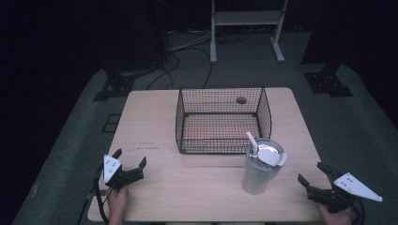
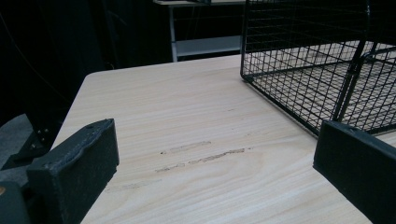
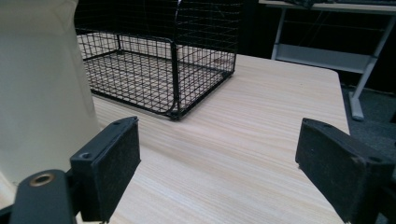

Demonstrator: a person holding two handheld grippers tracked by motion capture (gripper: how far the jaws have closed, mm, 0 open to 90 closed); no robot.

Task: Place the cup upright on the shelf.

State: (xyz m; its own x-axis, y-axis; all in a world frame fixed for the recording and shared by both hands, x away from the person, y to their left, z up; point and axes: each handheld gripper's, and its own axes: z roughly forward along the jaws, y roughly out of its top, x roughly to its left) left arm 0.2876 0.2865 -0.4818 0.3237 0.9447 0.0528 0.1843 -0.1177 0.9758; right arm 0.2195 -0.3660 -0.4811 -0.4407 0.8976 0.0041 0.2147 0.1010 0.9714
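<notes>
The left gripper (image 1: 130,158) and right gripper (image 1: 310,171) both stood released, jaws spread, grasping nothing, at the table's (image 1: 155,122) near corners. The lidded tumbler (image 1: 259,168) stood upright just in front of the wire basket (image 1: 223,120), nearer the right gripper.

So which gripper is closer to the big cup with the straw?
The right one. The right gripper sits open just to the right of the cup, with a small gap. The left gripper is open too, far off near the table's left edge.
</notes>
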